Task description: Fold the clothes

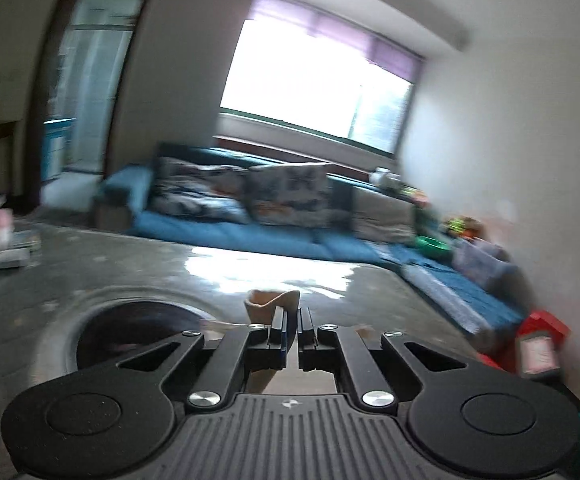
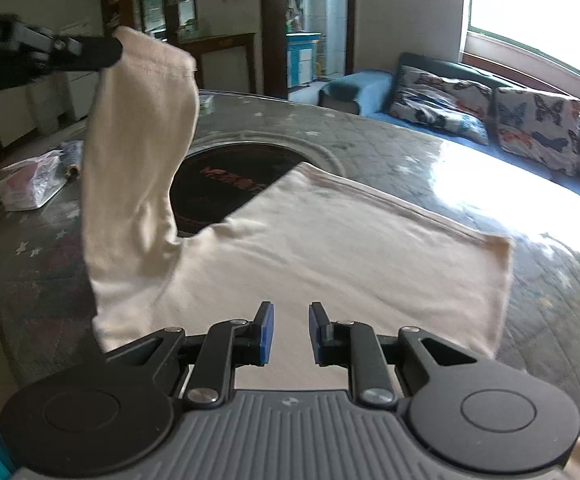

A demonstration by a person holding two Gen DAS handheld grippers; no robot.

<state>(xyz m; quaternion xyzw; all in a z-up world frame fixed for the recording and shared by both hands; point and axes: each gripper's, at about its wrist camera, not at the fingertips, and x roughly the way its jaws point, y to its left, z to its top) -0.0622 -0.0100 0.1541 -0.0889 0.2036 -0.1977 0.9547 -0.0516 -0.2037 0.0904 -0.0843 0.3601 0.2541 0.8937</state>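
Cream shirt [image 2: 330, 248] on glossy round table [image 2: 490, 168], sleeve pinched aloft by left gripper [image 2: 109, 54], right gripper [image 2: 291, 330] parted, empty.

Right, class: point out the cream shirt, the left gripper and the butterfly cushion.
cream shirt [image 2: 330, 248], right wrist view, flat body panel.
left gripper [image 2: 115, 50], right wrist view, tip clamping the sleeve.
butterfly cushion [image 2: 538, 128], right wrist view, printed front.
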